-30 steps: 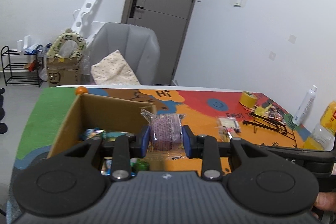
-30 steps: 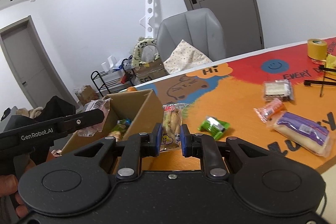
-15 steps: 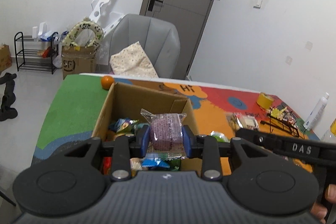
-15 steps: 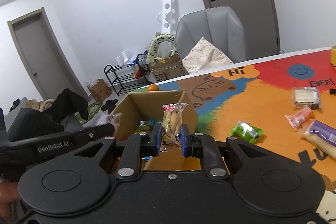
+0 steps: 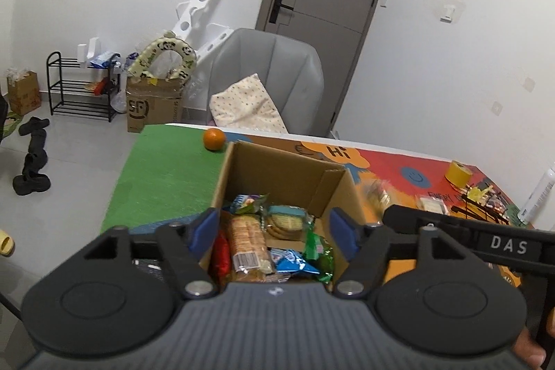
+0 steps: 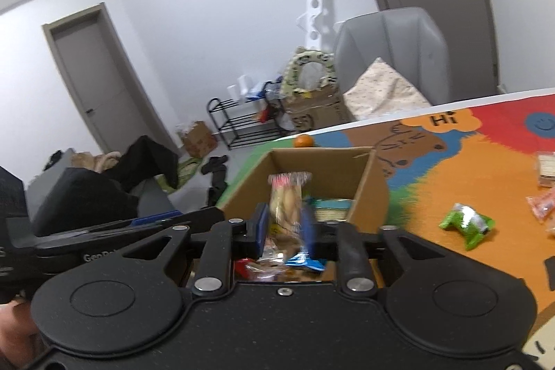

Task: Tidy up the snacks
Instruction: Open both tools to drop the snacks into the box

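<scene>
An open cardboard box (image 5: 295,169) stands on the colourful table mat and holds several snack packets (image 5: 248,240). My left gripper (image 5: 274,231) is open and empty above the box's near end. My right gripper (image 6: 286,227) is shut on a clear packet of yellow bread sticks (image 6: 286,200) and holds it over the same box (image 6: 367,177). A green packet (image 6: 466,224), an orange packet (image 6: 541,205) and a pale packet (image 6: 548,167) lie loose on the mat to the right.
An orange fruit (image 5: 214,139) sits behind the box on the green part of the mat. A yellow tape roll (image 5: 458,171), a black wire rack (image 5: 485,203) and a white bottle (image 5: 539,193) stand at the far right. A grey chair (image 5: 267,78) is behind the table.
My left gripper has opened and the purple packet it held is gone from between its fingers. Both grippers have moved left over the box; the right still holds the bread sticks.
</scene>
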